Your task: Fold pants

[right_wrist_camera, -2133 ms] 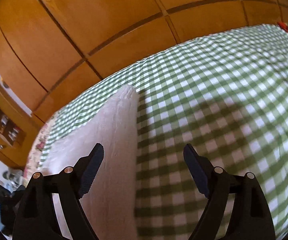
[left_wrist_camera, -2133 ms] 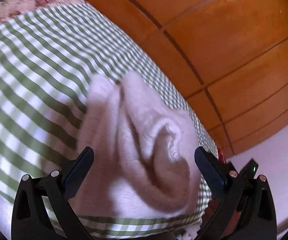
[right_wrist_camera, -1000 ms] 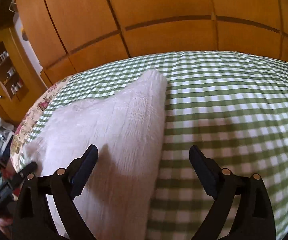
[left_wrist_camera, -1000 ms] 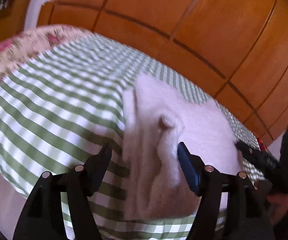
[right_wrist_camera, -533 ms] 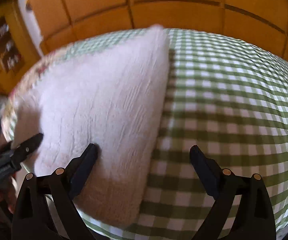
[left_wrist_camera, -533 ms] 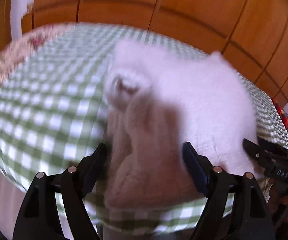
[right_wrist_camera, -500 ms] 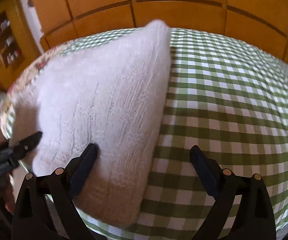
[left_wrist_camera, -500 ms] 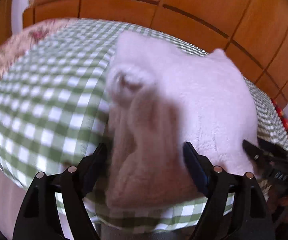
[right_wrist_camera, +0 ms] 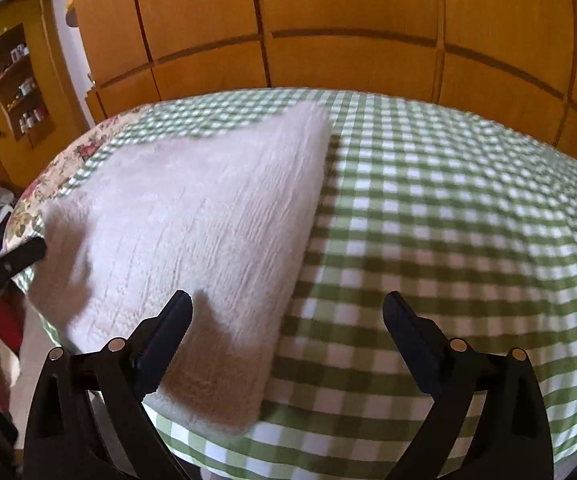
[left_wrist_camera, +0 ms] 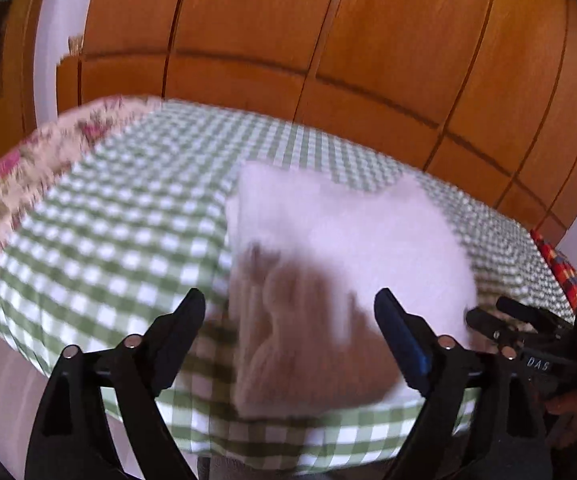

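Observation:
The pale pink fleece pants lie folded into a thick bundle near the front edge of the green checked bed cover. My left gripper hangs above their near end, jaws opening, pads off the cloth. In the right wrist view the pants fill the left half. My right gripper stands open above their right edge, nothing pinched. The right gripper's fingers show at the right of the left view, and the left gripper's fingers at the left of the right view.
Orange wooden wardrobe doors stand behind the bed. A floral cloth covers the bed's left end. A wooden cabinet with shelves is at the far left. A red patterned cloth lies at the bed's right edge.
My left gripper let go of the pants, spread its jaws and lifted back from the bundle. My right gripper stayed open and shifted a little over the pants' right edge.

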The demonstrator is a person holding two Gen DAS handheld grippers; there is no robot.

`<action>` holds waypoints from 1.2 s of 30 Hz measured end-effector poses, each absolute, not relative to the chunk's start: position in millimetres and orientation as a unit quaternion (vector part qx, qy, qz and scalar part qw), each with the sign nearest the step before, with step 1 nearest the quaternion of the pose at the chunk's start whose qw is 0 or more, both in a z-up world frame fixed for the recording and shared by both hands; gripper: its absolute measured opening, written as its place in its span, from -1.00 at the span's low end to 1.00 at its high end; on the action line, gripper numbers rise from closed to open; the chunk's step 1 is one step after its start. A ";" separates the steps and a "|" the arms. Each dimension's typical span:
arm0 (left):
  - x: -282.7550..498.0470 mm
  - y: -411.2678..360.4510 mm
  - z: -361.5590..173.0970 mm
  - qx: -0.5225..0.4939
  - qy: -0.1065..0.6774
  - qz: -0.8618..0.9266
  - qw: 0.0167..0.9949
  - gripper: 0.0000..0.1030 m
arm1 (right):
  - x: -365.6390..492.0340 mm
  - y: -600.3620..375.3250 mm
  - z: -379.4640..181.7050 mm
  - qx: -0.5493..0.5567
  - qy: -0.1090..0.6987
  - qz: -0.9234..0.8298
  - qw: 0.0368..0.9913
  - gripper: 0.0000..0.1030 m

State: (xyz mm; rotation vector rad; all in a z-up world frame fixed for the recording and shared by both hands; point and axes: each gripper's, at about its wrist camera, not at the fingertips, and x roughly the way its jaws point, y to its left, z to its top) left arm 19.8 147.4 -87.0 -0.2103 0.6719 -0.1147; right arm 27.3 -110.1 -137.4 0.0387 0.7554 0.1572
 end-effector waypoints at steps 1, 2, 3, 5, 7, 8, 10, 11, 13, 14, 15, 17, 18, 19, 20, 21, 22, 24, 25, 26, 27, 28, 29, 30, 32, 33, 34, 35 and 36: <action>27.0 150.0 -82.3 -0.100 0.325 -0.056 0.939 0.72 | 27.2 -113.5 -134.6 0.020 0.364 0.074 0.928 0.85; 31.6 148.8 -78.3 -0.099 0.321 -0.057 0.940 0.72 | 27.3 -118.9 -129.8 0.023 0.357 0.067 0.931 0.85; 36.8 147.8 -74.7 -0.097 0.318 -0.059 0.941 0.74 | 28.3 -124.8 -125.5 0.028 0.351 0.061 0.934 0.85; 51.6 144.0 -67.6 -0.092 0.315 -0.062 0.943 0.76 | 31.4 -133.8 -119.9 0.036 0.343 0.048 0.937 0.85; 65.2 134.1 -60.3 -0.084 0.318 -0.070 0.942 0.79 | 36.3 -141.9 -115.5 0.039 0.338 0.036 0.940 0.85; 75.1 126.2 -57.9 -0.072 0.323 -0.077 0.941 0.81 | 40.5 -146.0 -113.6 0.039 0.338 0.029 0.940 0.85; 89.1 112.5 -55.8 -0.046 0.328 -0.084 0.940 0.81 | 48.1 -150.7 -110.6 0.036 0.337 0.017 0.941 0.85; 97.3 104.7 -56.2 -0.032 0.331 -0.087 0.939 0.82 | 53.6 -152.5 -109.1 0.032 0.335 0.010 0.941 0.85; 112.8 92.5 -59.8 -0.010 0.341 -0.094 0.935 0.82 | 66.0 -150.7 -107.8 0.019 0.339 -0.001 0.940 0.85; 122.1 87.8 -63.2 0.000 0.348 -0.094 0.933 0.82 | 71.5 -150.2 -107.8 0.013 0.342 -0.006 0.940 0.85; 131.5 84.0 -67.3 0.011 0.354 -0.093 0.931 0.82 | 79.3 -149.4 -107.8 0.008 0.345 -0.010 0.938 0.85; 145.1 81.5 -75.2 0.032 0.366 -0.076 0.927 0.82 | 91.8 -147.7 -107.6 0.008 0.347 -0.011 0.938 0.85; 152.6 83.2 -81.3 0.041 0.373 -0.060 0.925 0.82 | 96.9 -146.3 -107.3 0.010 0.346 -0.010 0.938 0.85; 156.8 85.8 -86.9 0.044 0.381 -0.048 0.922 0.82 | 101.7 -144.5 -107.0 0.011 0.346 -0.008 0.938 0.85; 162.2 91.5 -93.9 0.041 0.392 -0.036 0.918 0.82 | 109.2 -141.2 -107.5 0.009 0.348 -0.007 0.937 0.85; 165.6 97.3 -98.1 0.033 0.399 -0.030 0.916 0.83 | 115.3 -137.2 -109.1 0.004 0.352 -0.006 0.936 0.85; 167.4 106.0 -104.5 0.017 0.407 -0.024 0.913 0.83 | 118.8 -132.9 -110.7 0.000 0.355 -0.005 0.935 0.85; 166.5 122.6 -115.1 -0.016 0.414 -0.017 0.910 0.84 | 128.9 -121.4 -117.7 -0.013 0.364 0.001 0.931 0.85; 165.7 128.0 -118.8 -0.028 0.417 -0.017 0.908 0.84 | 131.4 -117.9 -119.9 -0.016 0.365 0.003 0.931 0.85; 164.6 133.8 -122.7 -0.041 0.419 -0.017 0.907 0.84 | 134.3 -112.9 -122.2 -0.019 0.365 0.004 0.931 0.86; 161.8 142.4 -126.9 -0.059 0.417 -0.014 0.907 0.84 | 136.3 -109.4 -123.6 -0.020 0.365 0.005 0.931 0.87; 158.6 146.4 -130.0 -0.068 0.415 -0.012 0.907 0.84 | 138.6 -105.9 -124.8 -0.021 0.365 0.009 0.931 0.87; 155.7 147.7 -133.0 -0.072 0.413 -0.012 0.908 0.84 | 140.2 -101.7 -126.5 -0.024 0.371 0.015 0.928 0.87; 152.7 150.2 -135.5 -0.073 0.409 -0.010 0.910 0.84 | 140.5 -98.6 -127.6 -0.028 0.375 0.021 0.927 0.87; 149.1 151.6 -138.8 -0.071 0.401 -0.008 0.913 0.85 | 139.6 -85.9 -132.6 -0.058 0.378 0.028 0.924 0.87; 149.9 151.9 -141.8 -0.069 0.398 -0.008 0.915 0.85 | 140.1 -78.4 -136.5 -0.087 0.375 0.022 0.923 0.87; 150.9 153.2 -143.9 -0.069 0.397 -0.008 0.915 0.85 | 141.8 -74.3 -139.5 -0.102 0.374 0.016 0.922 0.87; 153.4 153.5 -145.3 -0.070 0.396 -0.008 0.916 0.86 | 144.0 -74.2 -140.4 -0.100 0.377 0.014 0.921 0.87; 155.7 155.4 -146.5 -0.073 0.396 -0.007 0.915 0.87 | 146.8 -76.0 -141.2 -0.090 0.381 0.012 0.920 0.88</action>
